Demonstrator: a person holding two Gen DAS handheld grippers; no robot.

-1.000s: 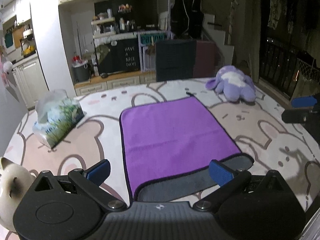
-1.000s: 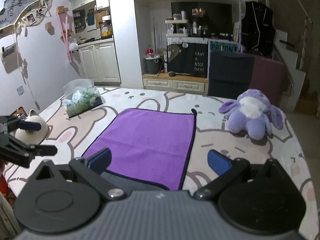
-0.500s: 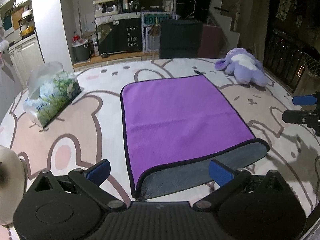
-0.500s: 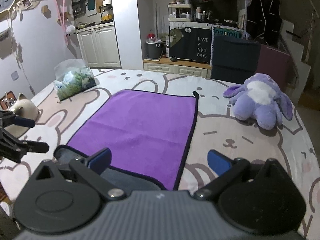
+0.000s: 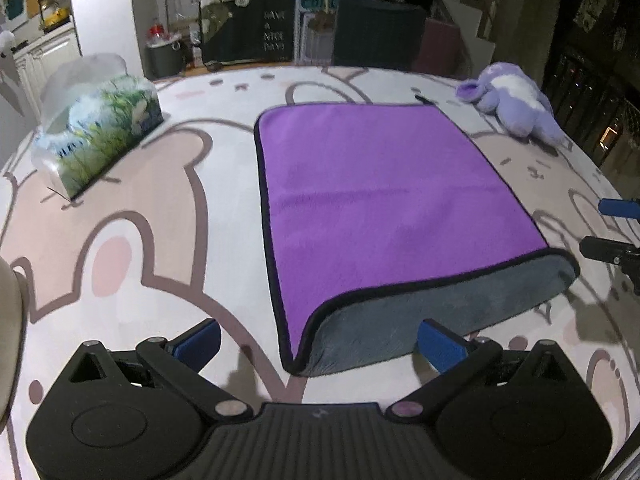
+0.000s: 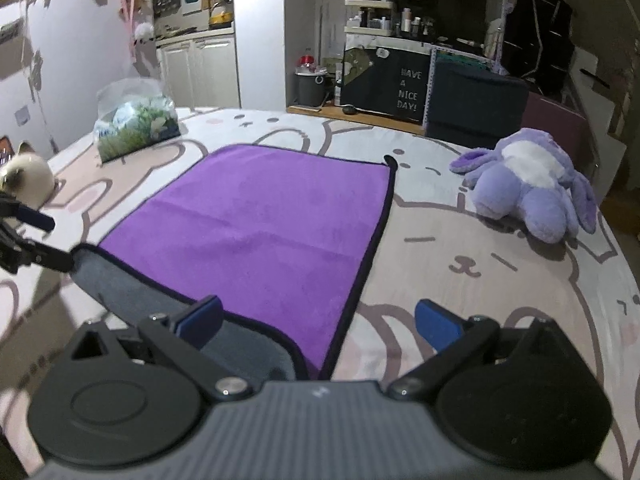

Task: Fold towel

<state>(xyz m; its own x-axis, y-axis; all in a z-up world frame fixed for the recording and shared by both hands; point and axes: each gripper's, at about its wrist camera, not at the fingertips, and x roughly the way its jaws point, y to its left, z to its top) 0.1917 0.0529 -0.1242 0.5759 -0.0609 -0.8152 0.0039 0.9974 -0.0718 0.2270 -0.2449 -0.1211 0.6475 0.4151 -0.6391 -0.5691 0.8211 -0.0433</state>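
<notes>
A purple towel [image 5: 376, 200] with black trim and a grey underside lies on the bunny-print table; its near edge is folded over, grey side up [image 5: 440, 316]. My left gripper [image 5: 318, 344] is open and empty, just short of the towel's near left corner. My right gripper [image 6: 318, 322] is open and empty over the towel's [image 6: 272, 224] near right corner, its left finger above the grey flap. Each gripper shows at the edge of the other's view: the right one [image 5: 612, 232], the left one [image 6: 28, 236].
A tissue pack [image 5: 100, 136] lies at the far left of the table. A purple plush bunny [image 6: 532, 188] lies at the far right. A cream cat figurine [image 6: 28, 176] stands at the left edge. Cabinets and a dark chair stand beyond the table.
Both grippers have moved forward and down toward the towel's near edge, so the towel looms larger. Both stay open. The towel has not moved.
</notes>
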